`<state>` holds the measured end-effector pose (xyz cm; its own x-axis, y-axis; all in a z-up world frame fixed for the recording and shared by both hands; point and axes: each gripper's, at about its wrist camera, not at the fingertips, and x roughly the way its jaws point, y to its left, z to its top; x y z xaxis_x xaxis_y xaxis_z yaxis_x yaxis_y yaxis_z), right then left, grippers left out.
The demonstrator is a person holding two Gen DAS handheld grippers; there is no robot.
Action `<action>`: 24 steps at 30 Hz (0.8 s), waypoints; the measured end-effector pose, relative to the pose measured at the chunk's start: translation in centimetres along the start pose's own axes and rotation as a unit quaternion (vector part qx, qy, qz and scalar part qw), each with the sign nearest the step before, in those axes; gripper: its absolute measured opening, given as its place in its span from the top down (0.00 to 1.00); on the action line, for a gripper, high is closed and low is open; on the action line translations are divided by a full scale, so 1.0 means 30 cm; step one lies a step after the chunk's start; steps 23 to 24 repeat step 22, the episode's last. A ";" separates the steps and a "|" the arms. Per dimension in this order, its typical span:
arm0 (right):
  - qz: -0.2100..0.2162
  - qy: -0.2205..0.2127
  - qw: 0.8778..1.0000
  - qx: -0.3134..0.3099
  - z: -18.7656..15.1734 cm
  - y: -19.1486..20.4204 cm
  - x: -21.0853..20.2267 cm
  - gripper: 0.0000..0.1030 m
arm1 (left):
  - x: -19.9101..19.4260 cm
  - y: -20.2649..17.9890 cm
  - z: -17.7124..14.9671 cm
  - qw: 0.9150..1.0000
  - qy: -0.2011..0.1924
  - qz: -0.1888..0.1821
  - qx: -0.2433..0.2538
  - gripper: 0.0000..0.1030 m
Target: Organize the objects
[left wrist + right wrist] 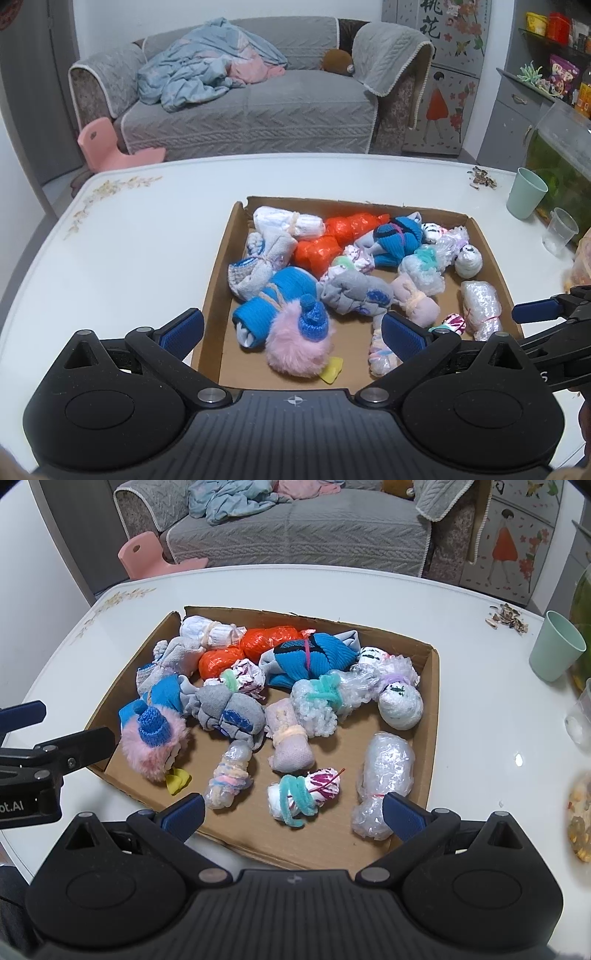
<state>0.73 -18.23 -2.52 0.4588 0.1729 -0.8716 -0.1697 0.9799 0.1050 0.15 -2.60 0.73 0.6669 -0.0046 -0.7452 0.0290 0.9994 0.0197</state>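
A shallow cardboard tray [218,291] [430,716] on the white table holds several tied bundles of socks, orange plastic and bubble wrap. A pink fluffy toy with a blue knit hat [295,343] [151,738] lies at its near left. My left gripper [293,332] is open and empty, hovering over the tray's near edge by the pink toy. My right gripper [293,812] is open and empty above the near edge, with a white bundle tied in teal pipe cleaner [303,794] between its fingers' line. Each gripper shows at the edge of the other's view.
A green cup [526,197] [556,650] and a clear cup [559,230] stand at the table's right, near a fish tank [561,155]. Seed husks [508,618] lie at the far right. A grey sofa [258,96] and a pink stool [110,144] are behind.
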 end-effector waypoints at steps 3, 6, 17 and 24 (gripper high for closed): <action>-0.001 -0.002 1.000 -0.001 0.001 0.000 0.000 0.01 | -0.001 -0.004 0.006 1.000 -0.004 0.000 0.008 0.00; 0.000 -0.001 1.000 -0.001 0.003 0.002 0.002 0.01 | -0.008 -0.026 0.006 0.999 -0.015 0.014 0.028 0.00; 0.002 -0.004 1.000 -0.005 0.005 0.006 0.000 0.01 | -0.029 -0.020 0.028 0.999 -0.029 0.018 0.028 0.00; 0.006 -0.006 1.000 -0.009 0.006 0.013 -0.002 0.01 | -0.024 0.009 0.043 1.000 -0.021 0.014 0.008 0.00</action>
